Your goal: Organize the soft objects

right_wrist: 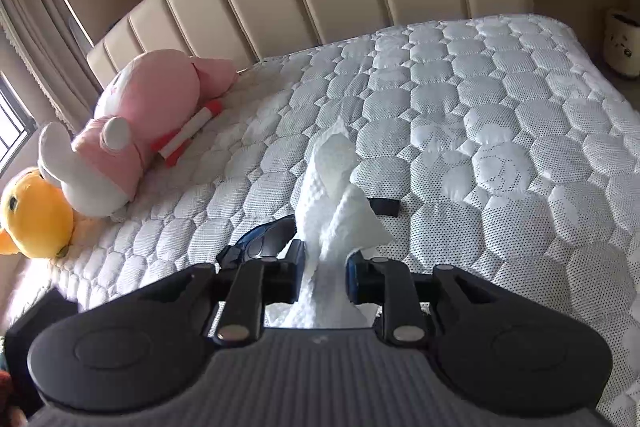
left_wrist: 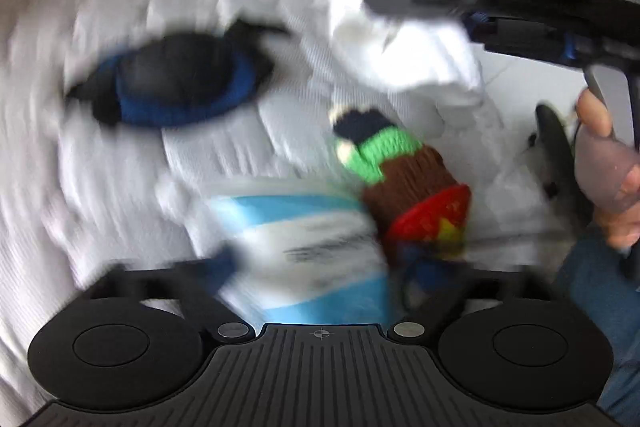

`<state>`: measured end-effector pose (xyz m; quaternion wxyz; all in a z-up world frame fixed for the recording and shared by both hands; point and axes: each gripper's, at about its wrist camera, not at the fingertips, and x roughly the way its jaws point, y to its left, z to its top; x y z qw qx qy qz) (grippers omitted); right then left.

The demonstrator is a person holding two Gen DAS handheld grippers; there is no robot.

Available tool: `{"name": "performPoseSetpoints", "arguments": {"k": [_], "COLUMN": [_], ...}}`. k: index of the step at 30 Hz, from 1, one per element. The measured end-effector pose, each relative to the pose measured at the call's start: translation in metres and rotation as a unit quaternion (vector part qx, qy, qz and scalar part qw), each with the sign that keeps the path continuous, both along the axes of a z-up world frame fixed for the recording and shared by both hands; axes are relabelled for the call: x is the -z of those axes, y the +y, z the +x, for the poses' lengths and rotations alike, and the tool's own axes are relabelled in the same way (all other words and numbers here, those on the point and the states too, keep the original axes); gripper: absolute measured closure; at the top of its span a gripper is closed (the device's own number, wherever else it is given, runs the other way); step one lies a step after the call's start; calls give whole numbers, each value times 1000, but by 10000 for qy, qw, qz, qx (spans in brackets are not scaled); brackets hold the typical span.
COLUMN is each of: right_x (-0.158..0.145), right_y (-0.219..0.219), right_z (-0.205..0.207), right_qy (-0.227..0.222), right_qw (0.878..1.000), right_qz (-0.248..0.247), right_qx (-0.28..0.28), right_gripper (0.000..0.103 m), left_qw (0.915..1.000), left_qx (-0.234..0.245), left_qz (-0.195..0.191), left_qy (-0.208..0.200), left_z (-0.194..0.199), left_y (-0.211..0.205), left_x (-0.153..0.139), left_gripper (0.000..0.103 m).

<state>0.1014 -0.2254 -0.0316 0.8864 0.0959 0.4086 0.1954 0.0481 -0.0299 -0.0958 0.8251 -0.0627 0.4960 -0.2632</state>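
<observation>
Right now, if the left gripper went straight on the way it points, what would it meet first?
Likely the blue-and-white striped cloth lying right at the left gripper; blur makes depth uncertain.

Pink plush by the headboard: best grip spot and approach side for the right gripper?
Judging from the right wrist view, take the pink plush by its white ear, which sticks out toward the yellow plush. It is thin enough for the fingers. Come from the bare mattress side; the round body looks too wide.

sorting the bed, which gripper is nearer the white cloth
Right. The right gripper is shut on the white cloth, holding it up. The left gripper sits lower, below the cloth, by a striped sock.
</observation>
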Motion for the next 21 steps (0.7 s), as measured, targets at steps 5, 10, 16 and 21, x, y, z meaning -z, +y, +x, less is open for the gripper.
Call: {"name": "performPoseSetpoints", "arguments": {"k": [5,10,16,21], "right_x": [7,8,10,33], "right_y": [8,7,14,53], "right_z": [1,5,3,-5], "right_qy": [-83,-275,384,713], "right_qw": [9992,9971,9954,9892], "right_qz": [-368,-705,619,-29], "right_qx": [-93,7,-628,-1278], "right_gripper": [79,84,84,84], "left_qw": [9834,9908,9986,9994], "left_qx": [694,524,-512,-204], "left_qz": [1106,685,-114,-194], "left_qy": [-1257,-1047,-106,181], "left_z": [8,18,26,31], "left_y": [-6,14,64,63], "left_x": [-24,-23,-31,-28], "left_gripper": [29,13,2,2]}}
